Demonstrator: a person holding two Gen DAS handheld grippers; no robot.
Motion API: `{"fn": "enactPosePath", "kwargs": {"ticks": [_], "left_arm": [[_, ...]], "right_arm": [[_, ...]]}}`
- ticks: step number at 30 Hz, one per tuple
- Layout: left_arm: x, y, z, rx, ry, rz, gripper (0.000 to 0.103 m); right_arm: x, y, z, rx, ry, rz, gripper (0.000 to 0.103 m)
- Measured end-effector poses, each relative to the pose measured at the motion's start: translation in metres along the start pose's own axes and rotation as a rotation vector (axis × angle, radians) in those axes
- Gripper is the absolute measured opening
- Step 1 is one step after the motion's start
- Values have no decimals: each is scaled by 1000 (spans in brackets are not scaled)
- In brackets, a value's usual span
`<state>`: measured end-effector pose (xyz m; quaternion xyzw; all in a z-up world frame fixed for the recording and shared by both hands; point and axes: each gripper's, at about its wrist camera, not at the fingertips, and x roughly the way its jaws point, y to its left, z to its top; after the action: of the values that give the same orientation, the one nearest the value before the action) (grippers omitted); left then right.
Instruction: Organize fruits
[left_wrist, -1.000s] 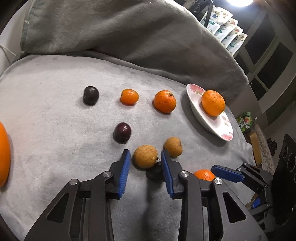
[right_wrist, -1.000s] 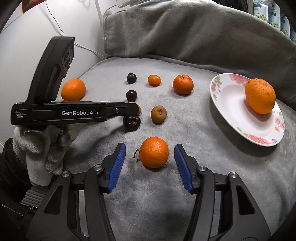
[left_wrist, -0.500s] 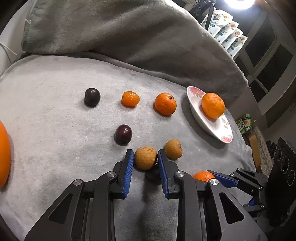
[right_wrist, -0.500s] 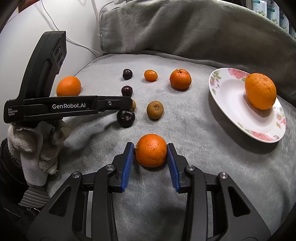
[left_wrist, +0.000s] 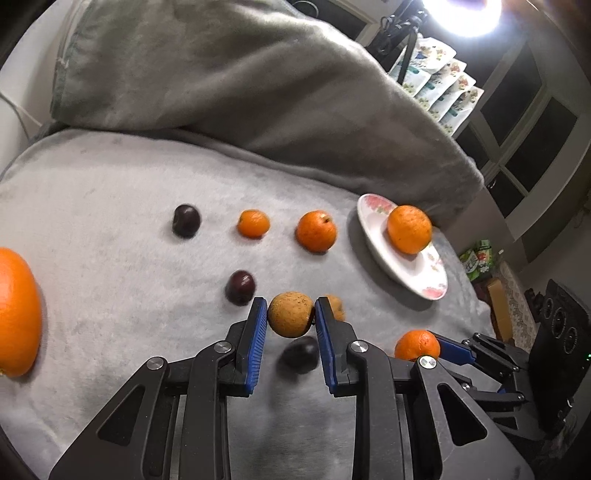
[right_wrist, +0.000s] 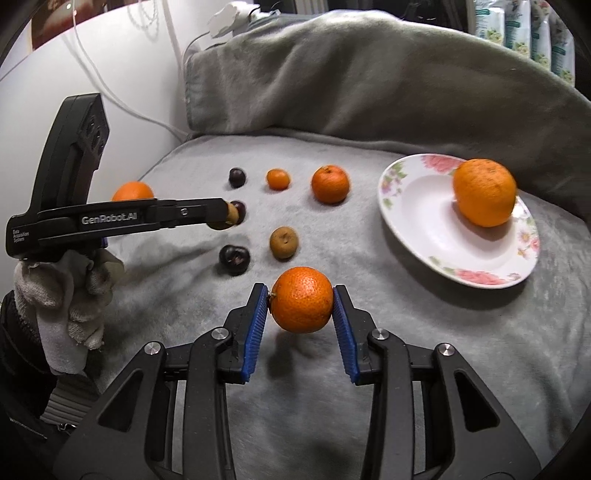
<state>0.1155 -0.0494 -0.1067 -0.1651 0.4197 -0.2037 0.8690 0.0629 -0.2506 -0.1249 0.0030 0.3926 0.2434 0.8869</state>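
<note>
Here the brown round fruit (left_wrist: 290, 314) sits pinched between the blue pads of the left tongs (left_wrist: 290, 318), lifted clear of the grey blanket (left_wrist: 110, 229), with a dark plum (left_wrist: 300, 355) lying on the blanket just beneath it. In the right wrist view the right tongs (right_wrist: 301, 300) pinch a tangerine (right_wrist: 301, 299) between their blue pads; it hangs above the blanket and casts a shadow below. Just beyond the held brown fruit, to its right, a second brown fruit (left_wrist: 334, 306) lies partly hidden behind the right pad, and a second plum (left_wrist: 240, 287) lies to the left. Farther off runs a row: a third plum (left_wrist: 186, 220) on the left, a small tangerine (left_wrist: 253, 223) in the middle, and a larger tangerine (left_wrist: 316, 231) on the right. To the right of that row a white plate with pink flowers (left_wrist: 413, 273) carries a big orange (left_wrist: 409, 229) near its far rim. At the far left edge of the left wrist view another large orange (left_wrist: 16, 312) rests on the blanket, well apart from the rest. A thick fold of grey blanket (right_wrist: 369, 81) rises behind the fruit. In the right wrist view a gloved hand (right_wrist: 66, 291) grips the black handle of the left tongs, and white cables (right_wrist: 122, 96) run down the wall at the far left.
</note>
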Motion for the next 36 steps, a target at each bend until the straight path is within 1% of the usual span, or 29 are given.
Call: {"fn": "enactPosePath", "kwargs": {"ticks": [7,19,22,36], "left_arm": [[3,-24,12,45,-15,-32,25],[29,-68,28,112,-9,-77,25],[37,-76,30,128,-2,-79,25],[68,-100,44,179,18,-56,25]], "right_arm": [[-19,-22,3,45,-46,-48,37],[-39,-68,8,126,-94,-119,37],[-39,-73,10,127,-98,-136,37],[-21,-92,14,122,-68,-158,38]]}}
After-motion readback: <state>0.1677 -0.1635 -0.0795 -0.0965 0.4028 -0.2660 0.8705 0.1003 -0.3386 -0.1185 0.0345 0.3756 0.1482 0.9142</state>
